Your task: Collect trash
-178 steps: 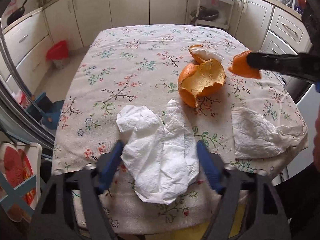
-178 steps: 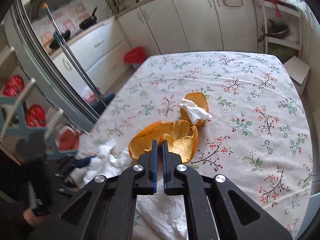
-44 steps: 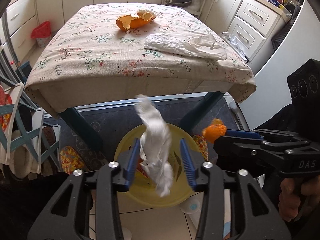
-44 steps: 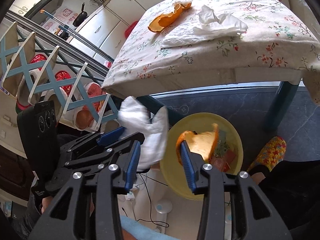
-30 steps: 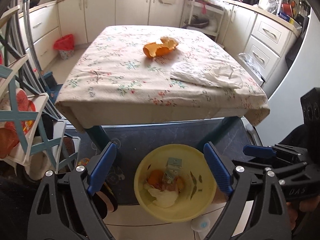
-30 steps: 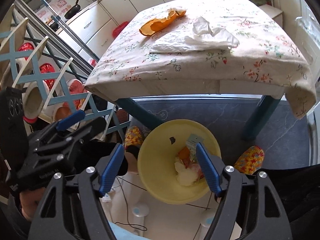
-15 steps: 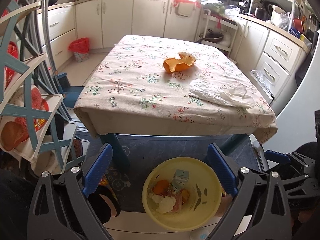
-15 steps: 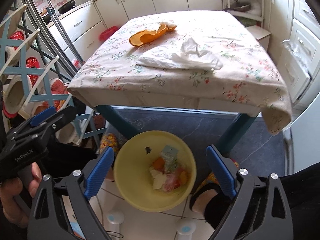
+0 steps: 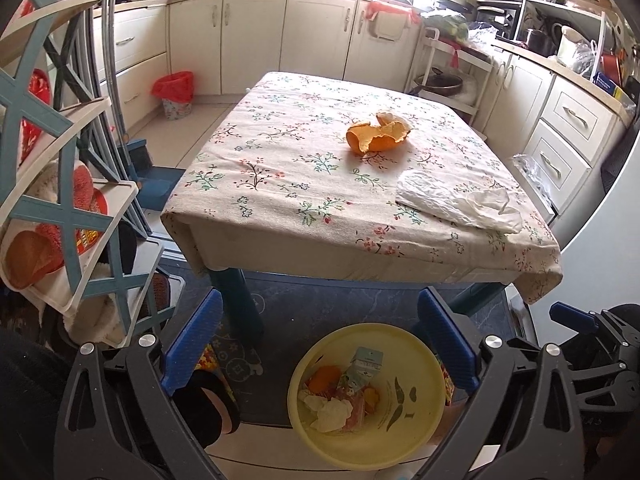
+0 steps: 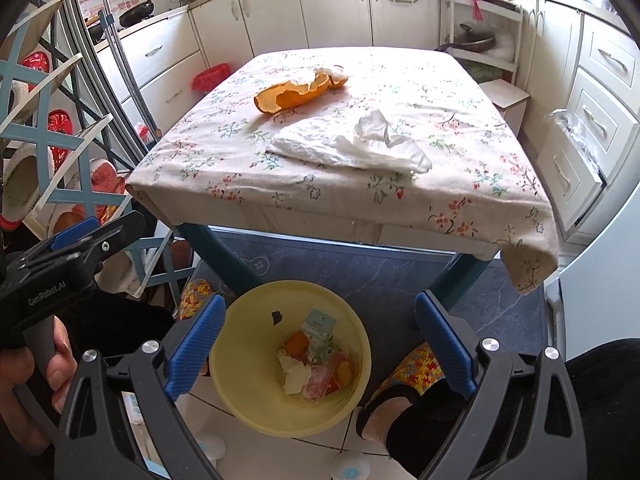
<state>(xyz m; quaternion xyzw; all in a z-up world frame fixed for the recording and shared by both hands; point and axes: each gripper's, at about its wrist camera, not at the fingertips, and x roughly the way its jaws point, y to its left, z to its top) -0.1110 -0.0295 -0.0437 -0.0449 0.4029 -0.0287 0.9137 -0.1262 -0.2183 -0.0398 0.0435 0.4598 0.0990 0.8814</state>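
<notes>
From the left wrist, the left gripper (image 9: 318,340) is hanging over the yellow bin (image 9: 416,436) with jaws still widening and empty, the tissue it carried now lying inside. On the table (image 9: 280,176) the orange peel (image 9: 376,136) is sitting mid-cloth, long axis running left-right, and the white tissue (image 9: 460,204) is stretching along the near right edge

From the right wrist, the right gripper (image 10: 316,344) is standing spread and empty above the bin, its peel piece dropped in; the floor beside it is showing open tiles
</notes>
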